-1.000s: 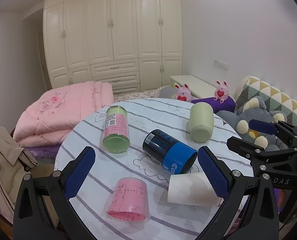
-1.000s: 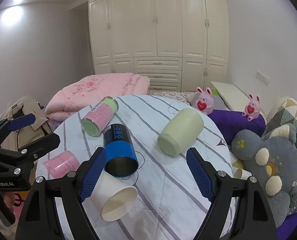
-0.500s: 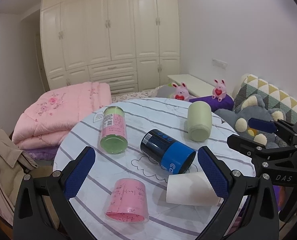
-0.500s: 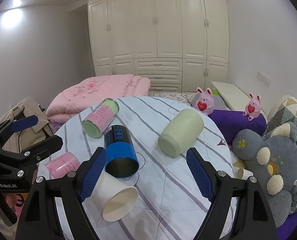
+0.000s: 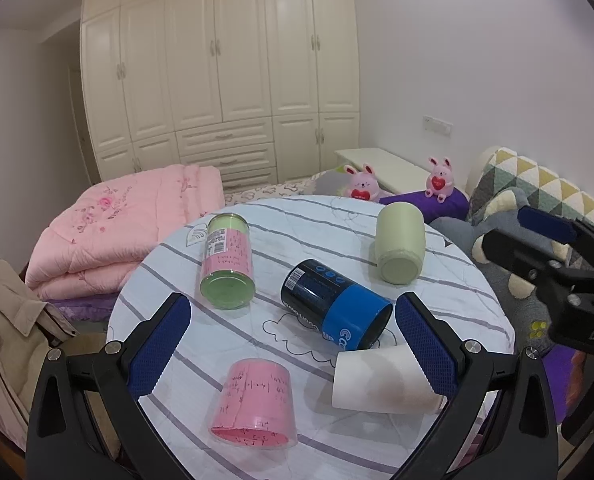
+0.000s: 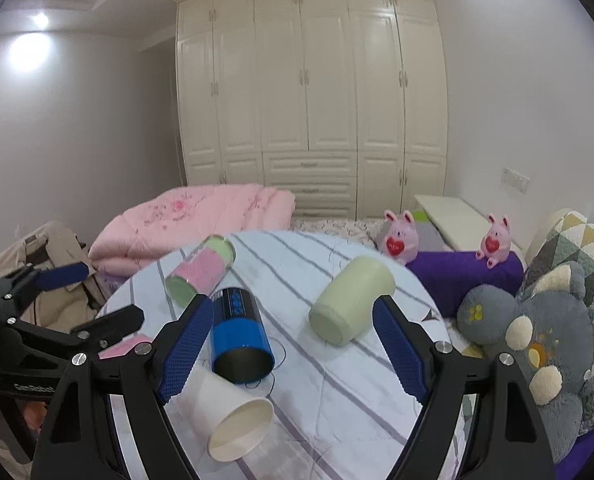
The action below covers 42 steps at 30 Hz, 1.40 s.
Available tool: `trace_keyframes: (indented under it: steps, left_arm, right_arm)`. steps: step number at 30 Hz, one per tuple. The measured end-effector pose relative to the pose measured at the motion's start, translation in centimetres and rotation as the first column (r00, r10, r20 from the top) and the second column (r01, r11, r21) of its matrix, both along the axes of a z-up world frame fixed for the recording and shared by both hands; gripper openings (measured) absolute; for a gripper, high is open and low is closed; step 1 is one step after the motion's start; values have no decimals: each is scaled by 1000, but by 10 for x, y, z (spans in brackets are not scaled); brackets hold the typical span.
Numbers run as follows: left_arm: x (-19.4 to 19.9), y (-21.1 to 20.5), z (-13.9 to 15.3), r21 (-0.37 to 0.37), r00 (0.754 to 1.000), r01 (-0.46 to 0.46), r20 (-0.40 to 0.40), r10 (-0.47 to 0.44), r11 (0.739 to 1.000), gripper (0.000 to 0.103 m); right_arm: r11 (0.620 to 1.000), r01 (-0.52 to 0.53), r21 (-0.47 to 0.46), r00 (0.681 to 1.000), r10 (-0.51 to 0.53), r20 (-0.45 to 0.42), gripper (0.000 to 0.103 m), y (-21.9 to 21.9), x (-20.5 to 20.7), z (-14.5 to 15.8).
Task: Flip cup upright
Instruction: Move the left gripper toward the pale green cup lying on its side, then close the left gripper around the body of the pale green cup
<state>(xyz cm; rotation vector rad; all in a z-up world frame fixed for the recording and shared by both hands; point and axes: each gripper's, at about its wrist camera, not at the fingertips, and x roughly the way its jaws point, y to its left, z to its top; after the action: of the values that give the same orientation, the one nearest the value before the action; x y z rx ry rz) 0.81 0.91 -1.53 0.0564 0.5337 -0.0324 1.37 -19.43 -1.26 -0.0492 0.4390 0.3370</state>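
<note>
Round worktop [image 5: 437,264], striped cloth. Left to right, left wrist view:

- Left hand-held gripper [image 5: 293,344]: released, jaws wide, nothing between them, hovering above near edge.
- Pink cup [image 5: 255,406]: standing mouth-down, near edge; small dark handwriting-style print, unreadable.
- Pink-and-green can [image 5: 227,260]: on side; white barcode label, text too small to read.
- Blue-and-black cup [image 5: 335,310]: on side, centre; barcode at black end, large white letters on blue band, only a partial "C" legible.
- White paper cup [image 5: 381,384]: on side, touching or just beside blue-and-black cup; unmarked.
- Pale green cup [image 5: 399,248]: on side, far right; unmarked.
- Right hand-held gripper [image 6: 293,344]: released, jaws wide, empty. Body lettering "DAS" seen from left view; left unit marked "GenRobot", partly cut off.

Task target not settled: several cups lying down, none yet upright.

Risks, judged:
- Rolling on contact; cylinders free on cloth, edge near.
- Paper cup crushing under firm squeeze.
- Knocking neighbour when reaching between the two touching cups.
- Cloth dragging, shifting the rest.
</note>
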Motion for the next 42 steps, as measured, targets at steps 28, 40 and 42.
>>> trace_keyframes:
  steps: [28,40,42]
  left_arm:
    - [39,-17,10,98,998,31,-54,-26,995,103]
    - [93,-23,12,114,983,95,-166,-76,989,103]
    - [104,-26,12,109,977,110,-194,-88,988,103]
  right_arm:
    - [994,62,94,989,-49,-142,83,-17,42,-16]
    - [990,85,114,955,-48,-294,83,-19,87,-32]
    - [990,112,89,948,-80,-308,83,-19,97,-35]
